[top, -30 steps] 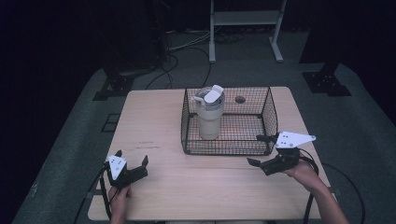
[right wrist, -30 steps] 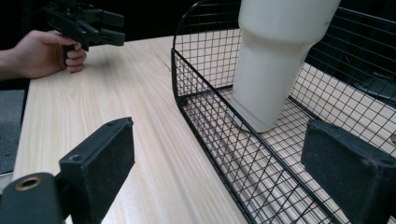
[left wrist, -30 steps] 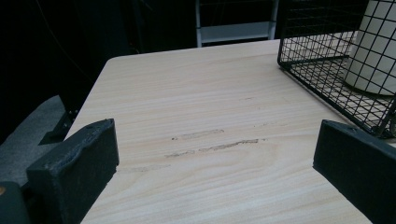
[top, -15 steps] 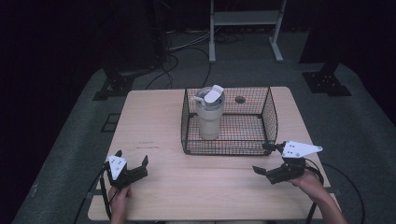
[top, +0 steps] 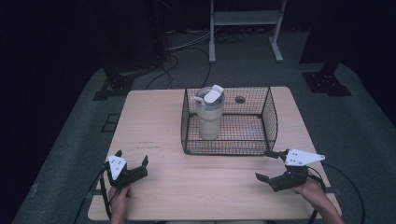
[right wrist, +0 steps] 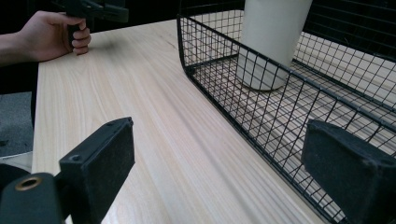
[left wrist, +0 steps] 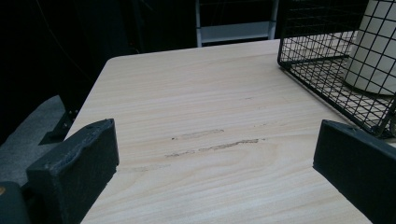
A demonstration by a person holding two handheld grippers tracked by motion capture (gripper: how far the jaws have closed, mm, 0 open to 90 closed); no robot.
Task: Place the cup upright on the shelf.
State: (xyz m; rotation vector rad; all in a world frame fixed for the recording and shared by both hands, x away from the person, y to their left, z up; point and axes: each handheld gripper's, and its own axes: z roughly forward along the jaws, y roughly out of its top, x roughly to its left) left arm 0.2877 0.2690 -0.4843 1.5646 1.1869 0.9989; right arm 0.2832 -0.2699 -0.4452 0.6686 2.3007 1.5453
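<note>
A black wire basket (top: 229,150) stands at the table's far middle, and a cream tumbler (top: 208,116) with a grey flip lid stands upright in its left half. My left gripper (top: 131,157) rests open near the front left edge, well short of the basket, nothing between its jaws. My right gripper (top: 263,164) is open just in front of the basket's front right corner. In the right gripper view the open right gripper (right wrist: 219,163) faces the basket wall (right wrist: 224,98) and tumbler (right wrist: 271,37). The left gripper (left wrist: 215,154) looks over bare wood toward the basket (left wrist: 322,70).
The light wooden table (top: 159,121) has scuff marks (left wrist: 215,144) ahead of the left gripper. A round hole (top: 240,99) shows in the tabletop under the basket's far right. A hand (right wrist: 51,35) holding the other gripper sits across the table. Dark floor, cables and a white frame (top: 245,18) lie beyond.
My right gripper has drawn back from the basket's front right corner toward the table's front edge, still open. The left gripper, basket and tumbler have not moved.
</note>
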